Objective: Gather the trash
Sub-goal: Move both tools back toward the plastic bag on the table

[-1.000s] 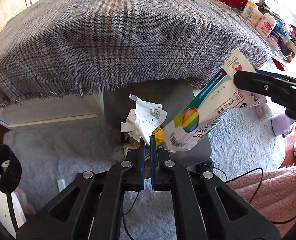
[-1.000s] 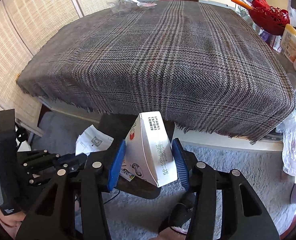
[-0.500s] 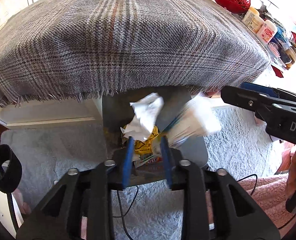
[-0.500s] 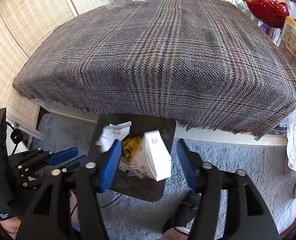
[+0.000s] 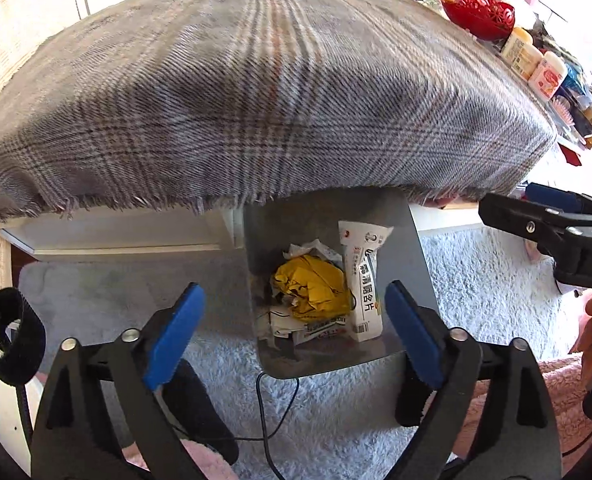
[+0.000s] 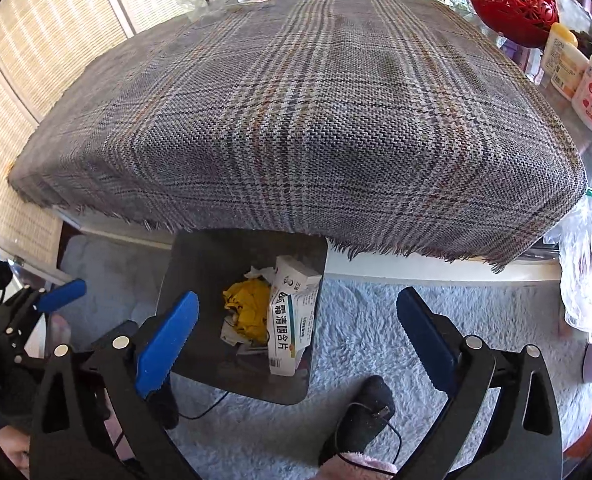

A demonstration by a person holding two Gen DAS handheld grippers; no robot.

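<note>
A grey trash bin (image 5: 412, 248) (image 6: 191, 268) stands on the carpet under the table edge. Inside lie a white medicine box (image 5: 364, 280) (image 6: 291, 320), a crumpled yellow wrapper (image 5: 308, 288) (image 6: 247, 308) and white crumpled paper (image 5: 308, 250). My left gripper (image 5: 291, 328) is open and empty above the bin's near side. My right gripper (image 6: 296, 336) is open and empty over the bin; it also shows in the left wrist view (image 5: 548, 232) at the right.
A table under a grey plaid cloth (image 5: 255, 92) (image 6: 304, 112) overhangs the bin. A red basket (image 6: 516, 4) and bottles (image 6: 576, 76) stand at its right end. A pale shaggy carpet (image 5: 488, 280) covers the floor; a black cable (image 5: 263, 408) runs across it.
Both grippers opened. The medicine box left the right gripper and the crumpled paper left the left gripper; both dropped into the bin. Both grippers drew back a little.
</note>
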